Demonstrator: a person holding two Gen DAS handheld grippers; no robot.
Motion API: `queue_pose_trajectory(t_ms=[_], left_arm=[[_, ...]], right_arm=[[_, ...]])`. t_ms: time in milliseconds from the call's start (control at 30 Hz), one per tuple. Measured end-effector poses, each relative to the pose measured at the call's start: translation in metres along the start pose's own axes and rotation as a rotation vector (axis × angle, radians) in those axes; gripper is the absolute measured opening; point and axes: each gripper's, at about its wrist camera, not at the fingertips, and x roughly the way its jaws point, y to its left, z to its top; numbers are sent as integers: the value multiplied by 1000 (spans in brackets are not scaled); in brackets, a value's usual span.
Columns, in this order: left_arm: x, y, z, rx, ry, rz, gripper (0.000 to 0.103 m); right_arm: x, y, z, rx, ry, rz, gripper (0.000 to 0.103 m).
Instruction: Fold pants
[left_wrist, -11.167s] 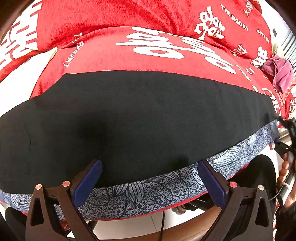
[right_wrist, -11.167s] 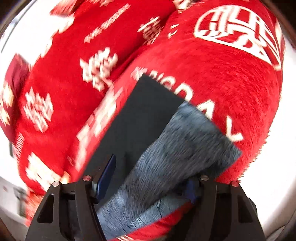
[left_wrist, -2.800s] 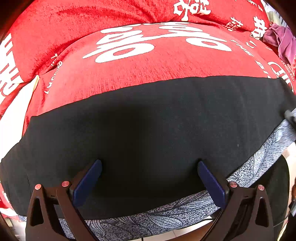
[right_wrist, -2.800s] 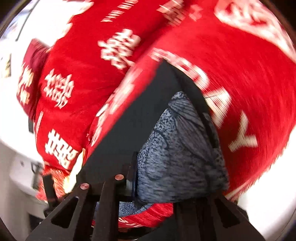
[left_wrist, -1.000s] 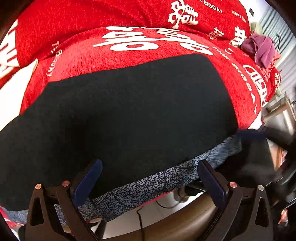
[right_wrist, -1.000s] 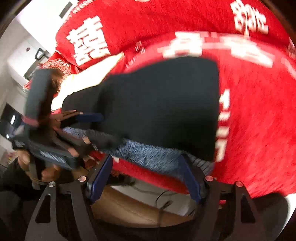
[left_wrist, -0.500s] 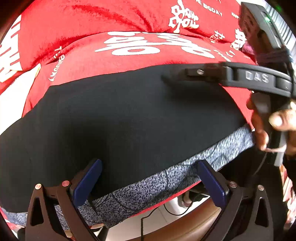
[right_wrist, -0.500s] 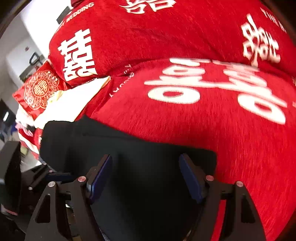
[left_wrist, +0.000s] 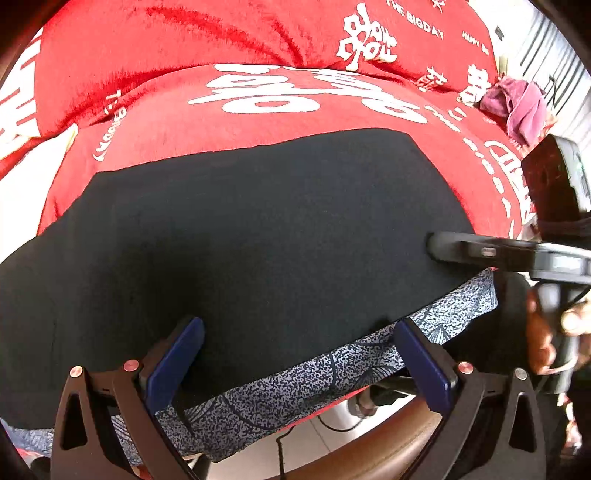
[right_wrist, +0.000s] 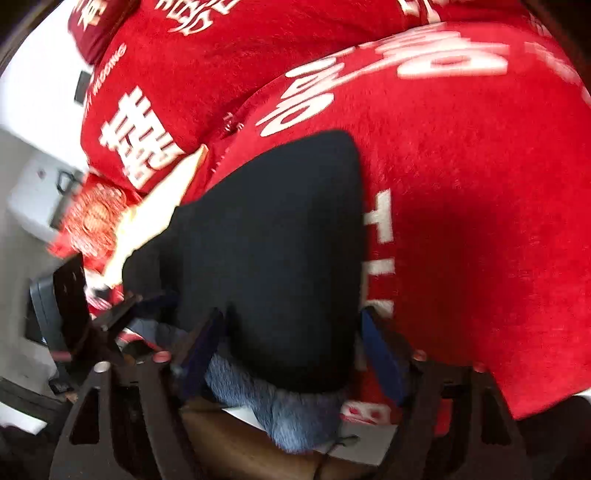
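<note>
Left gripper (left_wrist: 295, 363) wide open, straddling near edge of black pants (left_wrist: 258, 236), pads clear of cloth, likely parked to steady that end. Right gripper (right_wrist: 291, 354) partly open, jaws just been closing around folded end, grip not confirmed, blurred. Pants lying flat on red blanket (left_wrist: 258, 110), patterned grey lining (left_wrist: 295, 391) hanging over front edge; probably lined up for next fold.

red blanket (left_wrist: 258, 122) printed "THE BIGDAY", seemingly "HAPPY", large white Chinese characters
</note>
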Motion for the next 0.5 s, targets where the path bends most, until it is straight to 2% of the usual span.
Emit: queue_pose_trajectory(t_ms=[67, 133, 233, 300, 333, 400, 467, 500], left_arm=[[-2, 3, 4, -32, 11, -19, 103], [-6, 6, 12, -72, 9, -30, 103], [-10, 14, 27, -112, -26, -8, 103], [-3, 22, 35, -144, -16, -21, 103], [3, 22, 36, -141, -4, -39, 103], [7, 14, 35, -86, -2, 8, 103], [6, 4, 30, -35, 1, 53, 103], [5, 1, 28, -27, 2, 63, 103]], right_arm=[[-1, 8, 4, -28, -3, -12, 34], [-17, 30, 9, -88, -44, 16, 28], [-33, 64, 14, -212, -99, -7, 28], [-26, 61, 18, -236, -98, -70, 28], [-17, 46, 19, -203, -72, -92, 28], [-2, 12, 16, -81, -18, -62, 38], [-10, 6, 12, -35, -36, -31, 47], [-17, 11, 9, -50, -45, -79, 50]])
